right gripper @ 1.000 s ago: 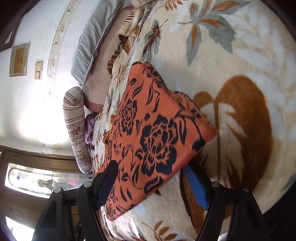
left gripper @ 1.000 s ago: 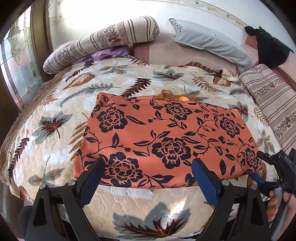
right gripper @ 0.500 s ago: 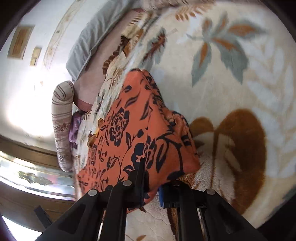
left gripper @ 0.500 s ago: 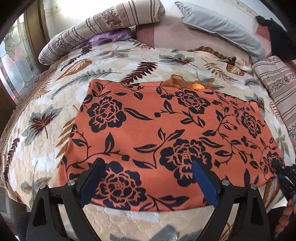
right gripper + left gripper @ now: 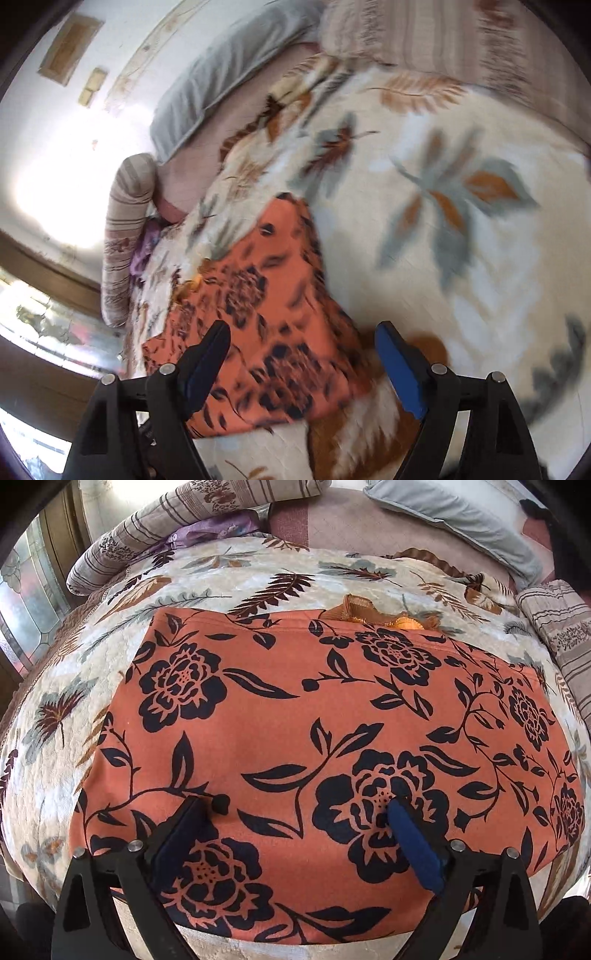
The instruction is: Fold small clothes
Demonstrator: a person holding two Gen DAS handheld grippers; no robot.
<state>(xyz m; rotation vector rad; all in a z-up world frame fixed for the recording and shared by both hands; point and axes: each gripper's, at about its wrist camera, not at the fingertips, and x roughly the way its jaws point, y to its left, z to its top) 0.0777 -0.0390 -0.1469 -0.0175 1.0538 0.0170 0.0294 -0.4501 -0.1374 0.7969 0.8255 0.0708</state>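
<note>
Both hand-held grippers gape — left (image 5: 295, 812) over orange floral garment (image 5: 295, 716)

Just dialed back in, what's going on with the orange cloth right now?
A person with a claw in each hand is folding an orange floral garment laid flat on the leaf-print bedspread. The left claw is open, low over the garment's near edge. The right claw is also open, at the garment's corner, gripping nothing; that view is motion-blurred. No new fold has been started yet.
</note>
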